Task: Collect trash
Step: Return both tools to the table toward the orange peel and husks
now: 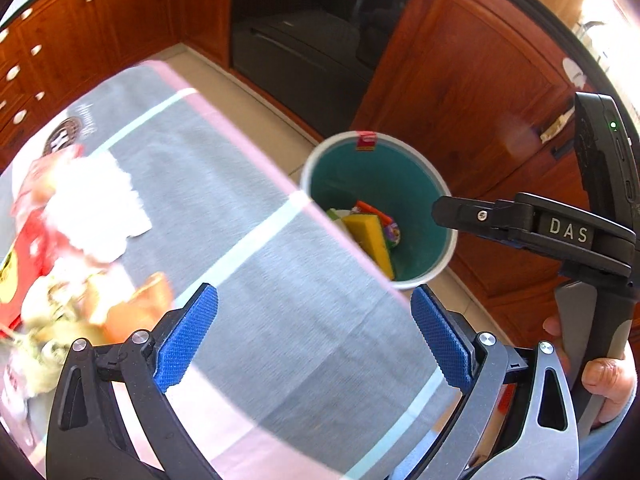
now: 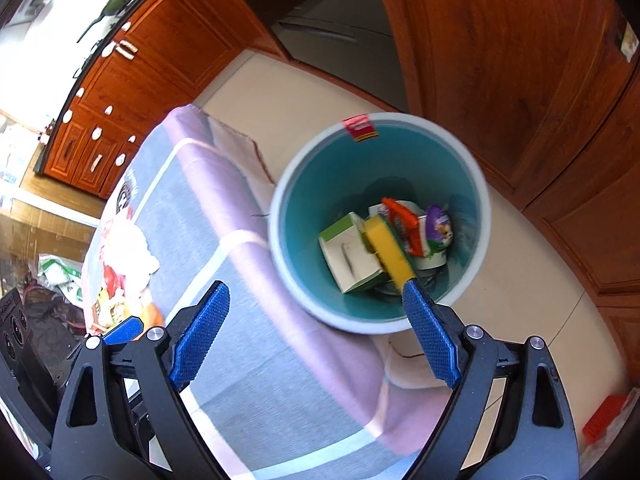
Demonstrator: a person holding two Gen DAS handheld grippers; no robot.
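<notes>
A teal bin with a white rim (image 2: 478,184) stands on the floor beside the table; it also shows in the left wrist view (image 1: 436,184). Inside lie a yellow sponge (image 2: 390,250), a white-green carton (image 2: 352,256), an orange wrapper (image 2: 402,220) and a purple-white packet (image 2: 440,226). My right gripper (image 2: 316,334) is open and empty above the table edge next to the bin. My left gripper (image 1: 314,334) is open and empty over the grey cloth. More trash lies on the table's far left: crumpled white paper (image 1: 96,208), an orange piece (image 1: 138,308), red packaging (image 1: 28,256).
The table wears a grey cloth with pink and white stripes (image 1: 248,216). Wooden cabinets (image 1: 472,92) and a dark oven (image 1: 316,36) stand behind the bin. The right hand-held unit (image 1: 560,236) shows at the right of the left wrist view. A red item (image 2: 604,420) lies on the floor.
</notes>
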